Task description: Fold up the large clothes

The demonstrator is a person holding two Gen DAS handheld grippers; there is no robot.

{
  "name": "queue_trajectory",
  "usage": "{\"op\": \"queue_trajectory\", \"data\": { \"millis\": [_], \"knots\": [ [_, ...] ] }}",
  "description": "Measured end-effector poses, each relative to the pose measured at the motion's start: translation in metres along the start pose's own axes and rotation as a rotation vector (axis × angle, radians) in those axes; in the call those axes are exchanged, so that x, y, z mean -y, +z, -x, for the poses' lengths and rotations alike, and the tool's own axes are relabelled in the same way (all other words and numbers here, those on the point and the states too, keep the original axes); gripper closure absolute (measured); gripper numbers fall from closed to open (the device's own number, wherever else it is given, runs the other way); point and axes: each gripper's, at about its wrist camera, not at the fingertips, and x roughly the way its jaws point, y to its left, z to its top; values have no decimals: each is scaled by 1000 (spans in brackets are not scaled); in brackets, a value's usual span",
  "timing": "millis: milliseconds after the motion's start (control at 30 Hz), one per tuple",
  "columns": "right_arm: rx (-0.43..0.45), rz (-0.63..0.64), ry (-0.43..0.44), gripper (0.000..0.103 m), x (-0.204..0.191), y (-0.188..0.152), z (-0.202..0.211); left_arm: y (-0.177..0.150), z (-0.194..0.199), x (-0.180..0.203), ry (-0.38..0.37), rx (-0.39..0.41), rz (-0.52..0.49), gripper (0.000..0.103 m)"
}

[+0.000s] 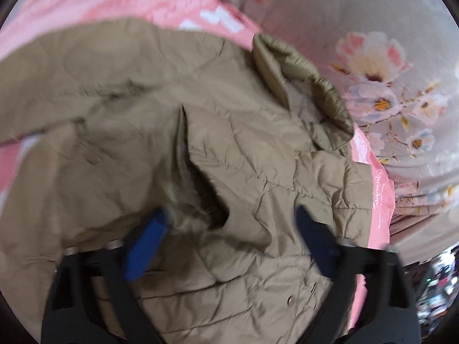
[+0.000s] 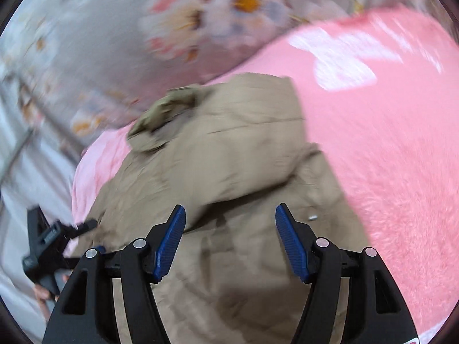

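Note:
A tan quilted jacket [image 1: 200, 143] lies crumpled on a pink fleece blanket [image 1: 114, 3]. Its olive collar [image 1: 315, 86] is turned up at the far right, and a dark open fold runs down the middle. My left gripper [image 1: 231, 210] hovers over that fold, open, its blue pads apart with no cloth pinched. In the right wrist view, a folded-over flap of the jacket [image 2: 229, 149] lies across the body. My right gripper [image 2: 229, 209] is open just above the fabric, holding nothing. Both views are motion-blurred.
A grey floral bedsheet [image 1: 373, 28] borders the pink blanket [image 2: 387, 143] on the far side. At the lower left of the right wrist view, a hand [image 2: 43, 295] holds the black frame of the other tool [image 2: 43, 243]. Dark clutter [image 1: 436, 286] lies off the bed's edge.

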Motion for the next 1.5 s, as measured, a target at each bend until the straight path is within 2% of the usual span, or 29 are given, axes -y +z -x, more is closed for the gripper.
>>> {"op": "queue_trajectory", "data": {
  "millis": [67, 100, 133, 200, 267, 333, 367, 400, 500, 600, 700, 833, 1033, 1067, 1100, 1133, 1200, 1333, 1400, 1500],
  "knots": [
    [-9, -67, 40, 38, 13, 8, -10, 1, -3, 5, 40, 9, -11, 59],
    [-6, -96, 51, 38, 17, 12, -15, 4, -1, 8, 54, 34, -41, 85],
    [1, -119, 58, 38, 22, 18, -21, 6, 2, 9, 73, 50, -56, 92],
    [13, -144, 36, 40, 26, 26, -30, 17, 14, 8, 97, 105, -56, 95],
    [25, -161, 15, 45, 29, 36, -40, 27, 26, 3, 128, 164, -55, 96],
    [30, -168, 3, 63, 34, 44, -47, 34, 27, -2, 158, 199, -55, 96],
    [29, -161, -6, 82, 35, 47, -50, 35, 22, -5, 169, 190, -62, 96],
    [35, -152, -14, 92, 36, 48, -51, 35, 14, -6, 185, 174, -76, 96],
    [97, -116, -3, 100, 34, 48, -39, 21, -15, -7, 252, 157, -165, 95],
    [134, -41, -113, 103, 28, 45, -36, 8, -17, -6, 287, 208, -236, 92],
    [83, 19, -242, 103, 26, 39, -58, 2, -21, -4, 317, 234, -274, 90],
    [71, 94, -329, 103, 17, 34, -67, -1, -25, 0, 352, 254, -305, 90],
    [73, 112, -374, 103, 12, 32, -63, -4, -28, 5, 374, 265, -330, 90],
    [82, 118, -427, 102, 5, 30, -54, -3, -28, 4, 368, 265, -326, 90],
    [107, 123, -459, 93, -4, 26, -44, -3, -27, 3, 359, 265, -321, 90],
    [171, 138, -456, 89, -22, 19, -24, -3, -26, 1, 350, 266, -316, 90],
    [222, 196, -400, 89, -54, 10, -8, -2, -25, 0, 339, 268, -310, 89],
    [148, 426, -290, 90, -131, -23, -32, -3, -24, -1, 329, 270, -303, 89],
    [117, 484, -276, 91, -149, -37, -54, -3, -23, -2, 320, 270, -297, 88],
    [48, 495, -255, 91, -152, -50, -82, -3, -22, -4, 308, 270, -288, 88]
  ]
}}
